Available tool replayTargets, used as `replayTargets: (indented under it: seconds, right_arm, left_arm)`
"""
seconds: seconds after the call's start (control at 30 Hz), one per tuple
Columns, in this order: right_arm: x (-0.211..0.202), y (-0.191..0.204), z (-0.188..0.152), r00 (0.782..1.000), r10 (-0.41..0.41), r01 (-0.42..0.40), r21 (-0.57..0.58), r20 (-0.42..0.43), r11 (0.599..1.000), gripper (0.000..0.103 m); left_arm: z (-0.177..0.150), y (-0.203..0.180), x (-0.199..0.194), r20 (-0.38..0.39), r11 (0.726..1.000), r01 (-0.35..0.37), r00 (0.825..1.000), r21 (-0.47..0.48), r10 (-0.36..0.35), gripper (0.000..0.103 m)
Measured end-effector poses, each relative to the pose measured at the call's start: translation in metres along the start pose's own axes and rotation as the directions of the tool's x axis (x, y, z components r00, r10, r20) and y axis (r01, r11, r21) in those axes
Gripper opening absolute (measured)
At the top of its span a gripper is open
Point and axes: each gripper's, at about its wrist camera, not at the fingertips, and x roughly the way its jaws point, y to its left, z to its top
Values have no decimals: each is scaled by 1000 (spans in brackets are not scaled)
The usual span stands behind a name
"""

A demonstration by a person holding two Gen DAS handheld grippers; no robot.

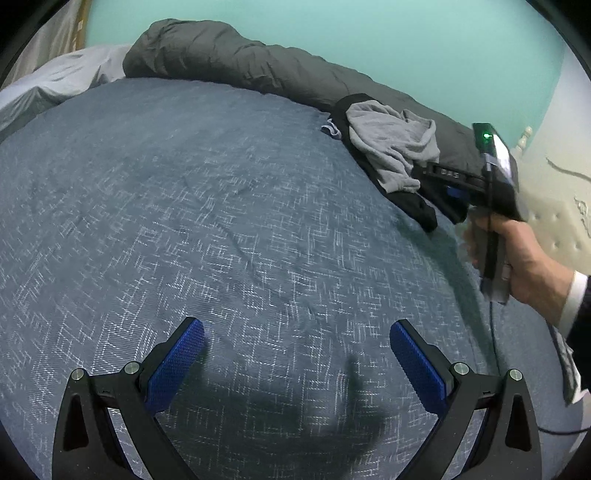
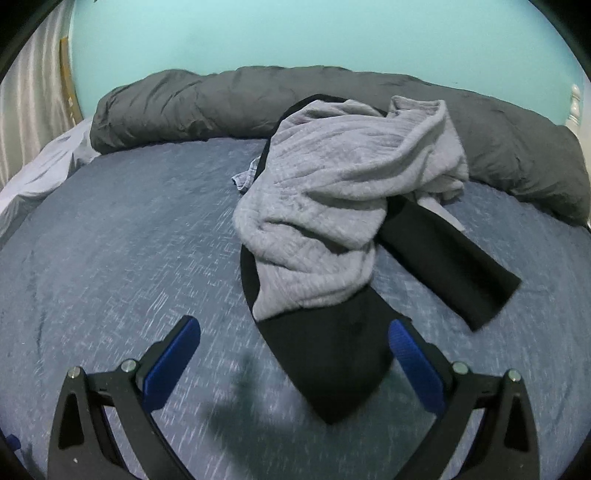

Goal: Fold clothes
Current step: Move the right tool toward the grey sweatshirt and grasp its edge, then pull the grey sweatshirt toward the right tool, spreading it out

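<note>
A crumpled light grey garment [image 2: 332,206] lies on top of a black garment [image 2: 332,354] on the blue bedspread [image 2: 110,240]. The same pile shows at the far right in the left wrist view, grey garment [image 1: 388,147] over black garment [image 1: 424,214]. My right gripper [image 2: 295,328] is open just above the bed, the black garment's near corner reaching between its fingers. My left gripper [image 1: 297,326] is open over bare bedspread [image 1: 184,203], well left of the pile. A hand [image 1: 517,251] holds the right gripper's body [image 1: 491,184] beside the clothes.
A rolled dark grey duvet [image 2: 184,107] runs along the far edge of the bed against a teal wall [image 2: 295,33]. A pale sheet [image 1: 55,81] and a curtain lie at the left. A small blue-striped cloth [image 2: 245,177] peeks from under the pile.
</note>
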Motion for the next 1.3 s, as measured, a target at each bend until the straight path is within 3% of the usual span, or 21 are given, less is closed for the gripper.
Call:
replayTargets:
  seconds: [0.27,0.37,0.5,0.57,0.8,1.0,1.17,1.23,1.27,1.3]
  right_arm:
    - [43,4,13,998,-9,9,-4,-58,1000,78]
    - [55,6,14,998,-20,20,-3,-56,1000,62]
    - [51,6,12,999,-15,14,-14,-41,1000,26]
    - [43,5,11,1000,4,-4,-21,-27,1000,18]
    - [12,2,6,997,68,-67,-49,21,997,15]
    - [-43,8,-12,992,114,-107,-144,45,984,14]
    - [-87,33,-59,975,222,-217,-219,-2,951,13]
    - [-100,45,-87,958,282,-287,-229,-55,930,13]
    - [-105,48,-98,950,303,-312,-220,-74,924,2]
    - [-111,52,-110,941,325,-337,-211,-93,918,0]
  left_arm:
    - [-4,3,7,-12,1000,3,1000,-1,-3,103]
    - [-4,4,7,-11,1000,1,1000,-3,-1,103]
    - [-4,6,8,-10,1000,-3,1000,-6,3,103]
    - [-4,7,10,-12,1000,-4,1000,-6,4,103]
    - [-3,6,6,1,1000,0,1000,-4,0,103]
    - [-2,4,0,16,999,40,999,-8,-40,103]
    - [-2,0,-8,30,999,46,998,7,-46,103]
    - [-1,-2,-10,34,999,47,998,11,-47,103]
    - [-1,-4,-11,36,999,49,998,13,-49,103]
    - [0,-5,-12,39,998,53,998,15,-53,103]
